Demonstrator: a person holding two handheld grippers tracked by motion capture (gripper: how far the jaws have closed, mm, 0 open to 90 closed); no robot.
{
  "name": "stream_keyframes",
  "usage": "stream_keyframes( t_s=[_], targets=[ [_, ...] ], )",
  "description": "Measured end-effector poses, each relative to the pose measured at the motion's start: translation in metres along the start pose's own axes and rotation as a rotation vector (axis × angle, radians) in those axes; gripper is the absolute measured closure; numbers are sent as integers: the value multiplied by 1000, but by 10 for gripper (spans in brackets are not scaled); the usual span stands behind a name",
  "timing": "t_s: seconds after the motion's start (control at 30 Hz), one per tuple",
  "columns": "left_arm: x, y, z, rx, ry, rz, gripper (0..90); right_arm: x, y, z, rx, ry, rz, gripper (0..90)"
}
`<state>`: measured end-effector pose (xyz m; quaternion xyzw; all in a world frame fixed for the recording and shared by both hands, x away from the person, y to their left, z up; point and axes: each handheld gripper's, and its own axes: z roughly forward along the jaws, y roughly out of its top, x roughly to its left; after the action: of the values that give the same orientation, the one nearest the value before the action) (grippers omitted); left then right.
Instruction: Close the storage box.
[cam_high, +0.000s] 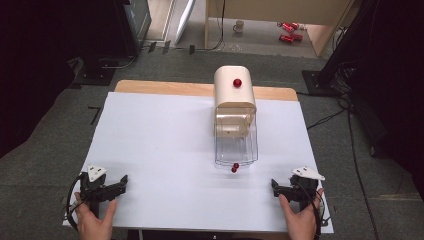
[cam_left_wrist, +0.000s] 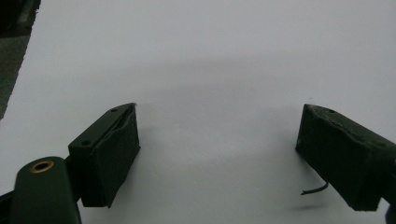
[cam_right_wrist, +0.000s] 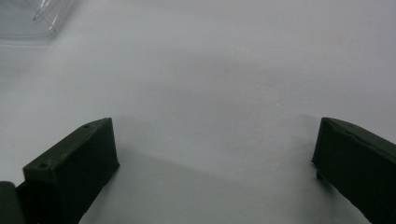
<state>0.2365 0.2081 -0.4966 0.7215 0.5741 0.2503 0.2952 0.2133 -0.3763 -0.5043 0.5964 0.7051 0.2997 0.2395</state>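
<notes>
On the table (cam_high: 160, 130), 2 open tongs, 1 dispenser (cam_high: 235, 107).

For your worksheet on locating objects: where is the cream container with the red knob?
In the high view, the cream container stands right of centre at the white table's far edge, its clear drawer facing the person.

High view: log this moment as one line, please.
left tongs: open, empty, resting near table edge | right tongs: open, empty | cream dispenser: upright, mid-table | clear tray: in front | red balls: at tray's front | contact: none

Mug (cam_high: 239, 26), red cans (cam_high: 288, 31) on floor (cam_high: 50, 125)
</notes>
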Motion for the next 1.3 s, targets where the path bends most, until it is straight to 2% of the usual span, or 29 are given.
stream_keyframes(
  t_s=[0.13, 0.2, 0.23, 0.3, 0.37, 0.5, 0.53, 0.6, 0.77, 0.9, 1.0, 1.13, 1.3],
  targets=[
    [0, 0, 0, -1, -1, -1, 132, 0, 0, 0, 0, 0, -1, 0],
    [1, 0, 0, 0, -12, -6, 122, 0, 0, 0, 0, 0, -3, 0],
    [5, -1, -1, -11, -43, -27, 114, 0, 0, 0, -2, 5, 4, 0],
    [5, -1, -1, -13, -46, -30, 115, -1, 0, 0, -2, 6, 4, 0],
    [1, 0, 0, 3, -17, 2, 113, 0, 0, -2, -11, -6, 18, 30],
    [0, 0, 1, 8, -19, 12, 94, 1, -3, -6, -39, -53, 63, 144],
    [-1, 0, 1, 10, -12, 20, 93, 2, -4, -8, -42, -61, 90, 144],
    [0, 0, 1, 12, -15, 18, 93, 5, -5, -10, -46, -73, 112, 144],
    [-1, 0, 1, 11, -14, 19, 93, 20, -4, -15, -50, -53, 95, 162],
    [-1, 0, 1, 10, -15, 18, 92, 31, 0, -21, -68, -29, 102, 165],
    [-1, 0, 1, 10, -15, 18, 92, 36, 2, -23, -77, -15, 104, 182],
    [-1, 0, 1, 9, -14, 18, 92, 52, 5, -27, -89, 3, 86, 224],
    [-1, 0, 1, 10, -15, 18, 92, 64, 8, -27, -99, 14, 72, 264]
  ],
)
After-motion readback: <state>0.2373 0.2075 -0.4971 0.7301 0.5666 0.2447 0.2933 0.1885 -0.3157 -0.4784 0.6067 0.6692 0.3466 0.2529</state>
